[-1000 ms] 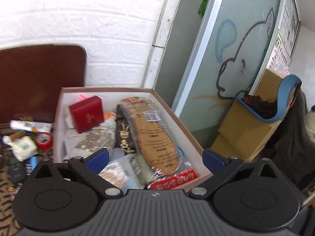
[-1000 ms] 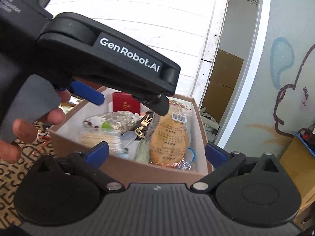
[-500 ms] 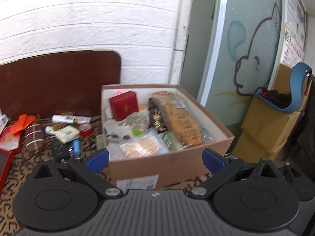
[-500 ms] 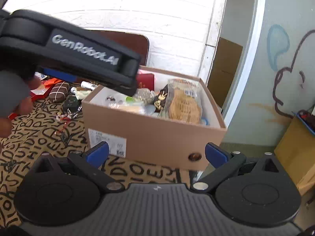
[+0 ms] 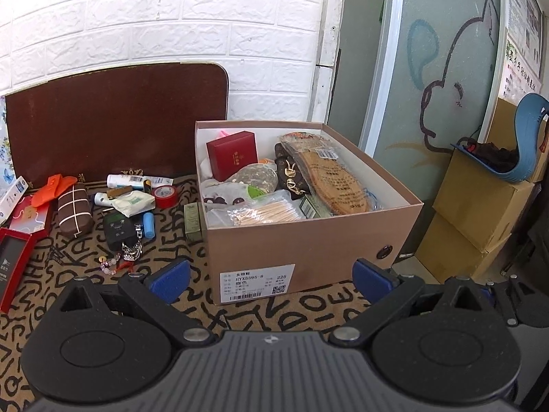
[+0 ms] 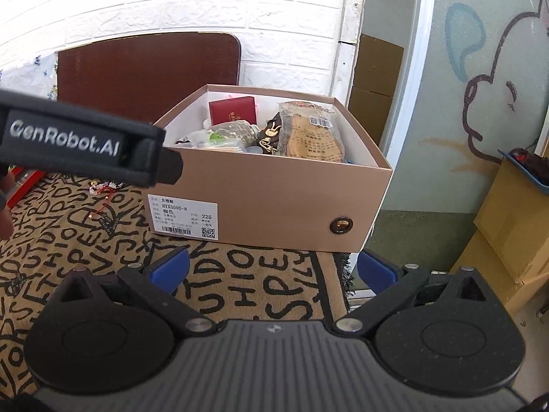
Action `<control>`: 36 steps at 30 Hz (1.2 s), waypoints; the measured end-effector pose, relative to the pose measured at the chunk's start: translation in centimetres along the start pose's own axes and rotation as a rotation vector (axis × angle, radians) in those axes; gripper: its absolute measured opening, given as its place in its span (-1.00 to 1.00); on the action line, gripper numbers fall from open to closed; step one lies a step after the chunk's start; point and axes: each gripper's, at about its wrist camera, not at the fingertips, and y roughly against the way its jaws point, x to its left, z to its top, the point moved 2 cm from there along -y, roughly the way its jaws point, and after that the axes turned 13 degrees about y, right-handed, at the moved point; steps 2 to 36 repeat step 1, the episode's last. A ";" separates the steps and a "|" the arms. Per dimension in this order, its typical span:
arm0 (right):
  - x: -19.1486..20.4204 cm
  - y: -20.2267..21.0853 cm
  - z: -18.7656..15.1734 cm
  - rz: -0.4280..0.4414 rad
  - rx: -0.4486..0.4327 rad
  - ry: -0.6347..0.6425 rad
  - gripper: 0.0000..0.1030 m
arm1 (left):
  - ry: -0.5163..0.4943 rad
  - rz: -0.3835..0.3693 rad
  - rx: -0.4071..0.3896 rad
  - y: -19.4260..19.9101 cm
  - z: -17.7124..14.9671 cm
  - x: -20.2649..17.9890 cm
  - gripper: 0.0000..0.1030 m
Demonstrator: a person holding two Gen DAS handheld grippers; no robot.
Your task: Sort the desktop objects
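Observation:
A brown shoebox (image 5: 308, 240) stands on the patterned mat and holds a red case (image 5: 232, 154), an insole pack (image 5: 331, 175), cotton swabs (image 5: 264, 213) and other items. It also shows in the right wrist view (image 6: 274, 192). Loose objects lie left of it: a black remote (image 5: 116, 228), a blue cylinder (image 5: 148, 224), red tape (image 5: 165, 195), a brown checked pouch (image 5: 73, 207), a bead chain (image 5: 118, 262). My left gripper (image 5: 271, 279) is open and empty, just in front of the box. My right gripper (image 6: 272, 267) is open and empty, further back from the box.
A dark brown board (image 5: 116, 120) leans on the white brick wall. Cardboard boxes (image 5: 480, 213) stand at the right with a blue tray (image 5: 507, 147) on top. The mat's right edge (image 6: 338, 285) lies by the right gripper. The left gripper's body (image 6: 85, 144) crosses the right wrist view.
Both grippers have pulled back and away from above the box; they were over its contents and now sit low in front of it. Both stay open and empty.

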 end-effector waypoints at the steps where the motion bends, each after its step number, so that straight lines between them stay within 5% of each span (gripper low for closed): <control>1: 0.0 0.0 0.0 0.002 0.000 -0.001 0.96 | 0.000 0.001 0.005 -0.1 -0.1 0.0 1.00; 36: 0.0 0.0 0.0 0.002 0.000 -0.001 0.96 | 0.000 0.001 0.005 -0.1 -0.1 0.0 1.00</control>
